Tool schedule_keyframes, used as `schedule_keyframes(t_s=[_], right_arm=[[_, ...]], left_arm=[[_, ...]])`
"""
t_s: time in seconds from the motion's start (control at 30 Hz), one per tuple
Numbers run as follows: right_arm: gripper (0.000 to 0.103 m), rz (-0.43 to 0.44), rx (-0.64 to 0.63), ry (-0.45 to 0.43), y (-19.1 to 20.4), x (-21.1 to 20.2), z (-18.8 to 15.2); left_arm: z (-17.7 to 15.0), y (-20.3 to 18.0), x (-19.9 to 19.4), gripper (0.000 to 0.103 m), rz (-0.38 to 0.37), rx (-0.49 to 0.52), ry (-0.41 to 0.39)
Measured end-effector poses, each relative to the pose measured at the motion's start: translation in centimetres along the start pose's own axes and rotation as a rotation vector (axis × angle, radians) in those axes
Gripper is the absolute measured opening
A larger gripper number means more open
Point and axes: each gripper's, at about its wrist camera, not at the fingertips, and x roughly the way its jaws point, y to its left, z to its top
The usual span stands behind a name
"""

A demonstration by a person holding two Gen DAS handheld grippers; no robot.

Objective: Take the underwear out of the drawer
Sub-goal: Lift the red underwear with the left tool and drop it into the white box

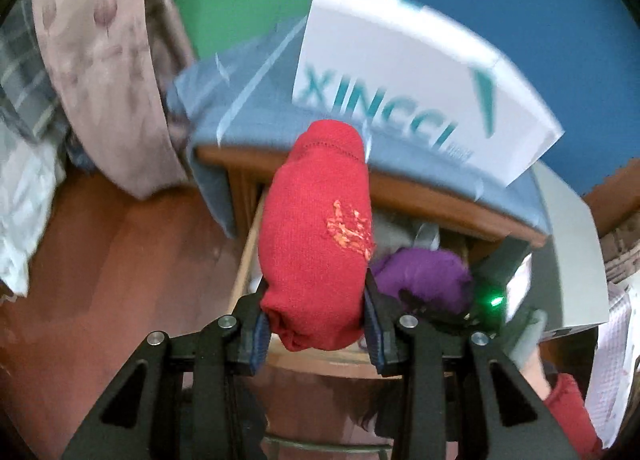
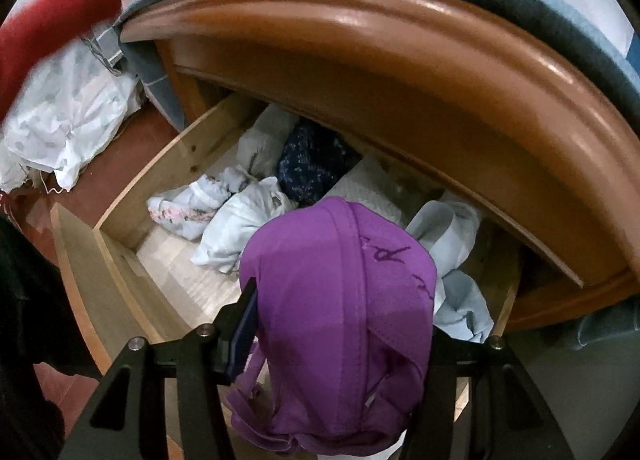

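My left gripper (image 1: 316, 300) is shut on a rolled red garment (image 1: 316, 236) with orange stitching, held in the air above the open wooden drawer (image 1: 248, 252). The same red garment (image 2: 60, 20) shows blurred at the upper left of the right wrist view. My right gripper (image 2: 340, 320) is shut on a purple bra (image 2: 340, 292), which bulges between the fingers and hangs over the drawer (image 2: 132, 196). The purple bra (image 1: 420, 276) also shows to the right in the left wrist view. Several white, pale blue and dark blue patterned garments (image 2: 248, 196) lie in the drawer.
A brown wooden top (image 2: 400, 72) covered by a blue-grey cloth (image 1: 256, 100) overhangs the drawer. A white box with teal letters (image 1: 400, 76) stands on it. Pinkish fabric (image 1: 100, 72) hangs at the left, and a white cloth (image 2: 68, 120) lies on the reddish floor.
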Motion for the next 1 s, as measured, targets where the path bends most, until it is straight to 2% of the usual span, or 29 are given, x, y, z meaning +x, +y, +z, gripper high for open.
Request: schedule_keyframes(t_s=[0.23, 0.43, 0.5, 0.67, 0.73, 0.9, 1.0], right_arm=[[0.055, 0.007, -0.001, -0.027, 0.3, -0.7, 0.0], [0.055, 0.02, 0.013, -0.057, 0.2, -1.6, 0.1], [0.055, 0.027, 0.017, -0.067, 0.1, -1.8, 0.1], [0.055, 0.038, 0.015, -0.071, 0.4, -1.8, 0.2], [0.055, 0.043, 0.014, -0.07, 0.4, -1.8, 0.3], [0.055, 0.059, 0.022, -0.071, 0.2, -1.9, 0.3], [0.055, 0.065, 0.014, -0.068, 0.3, -1.8, 0.4]], left_arm=[[5.6, -2.0, -6.7, 0.036, -0.002, 0.079, -0.163], [12.4, -4.9, -8.3, 0.036, -0.005, 0.132, -0.26], [14.6, -5.6, -7.8, 0.036, -0.025, 0.167, -0.251], [19.1, -7.9, -4.5, 0.036, -0.013, 0.227, -0.221], [20.6, -8.5, -2.3, 0.036, -0.02, 0.239, -0.176], [22.5, -8.5, 3.1, 0.036, 0.041, 0.232, -0.123], [23.3, -8.3, 5.9, 0.036, 0.05, 0.222, -0.087]])
